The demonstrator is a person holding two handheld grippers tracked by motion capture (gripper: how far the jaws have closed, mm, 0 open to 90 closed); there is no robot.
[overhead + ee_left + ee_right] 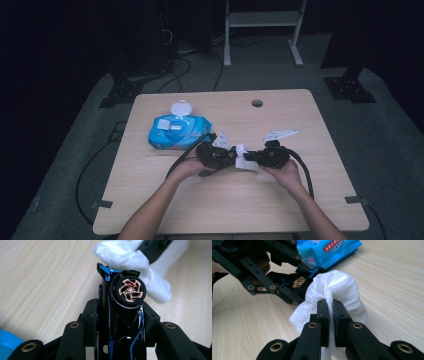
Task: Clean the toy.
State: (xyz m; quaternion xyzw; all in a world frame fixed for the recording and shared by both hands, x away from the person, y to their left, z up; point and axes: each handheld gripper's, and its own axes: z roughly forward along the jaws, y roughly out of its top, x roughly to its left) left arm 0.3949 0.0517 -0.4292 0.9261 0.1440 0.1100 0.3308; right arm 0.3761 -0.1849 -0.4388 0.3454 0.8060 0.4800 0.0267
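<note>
My left gripper [226,157] is shut on a black toy car [122,312] with blue trim and a copper-spoked wheel [130,290]; the car stands nose-up between the jaws. My right gripper [331,305] is shut on a bunched white wet wipe [337,288], which presses against the car's front end [298,282]. From above, the white wipe [243,156] sits between the two grippers at the middle of the wooden table [300,200]. The right gripper [252,158] points left, facing the left one.
A blue pack of wet wipes [177,131] with its white lid flipped open [181,108] lies behind the left hand. A round cable hole [257,103] sits near the table's far edge. Black cables trail from both grippers toward the front.
</note>
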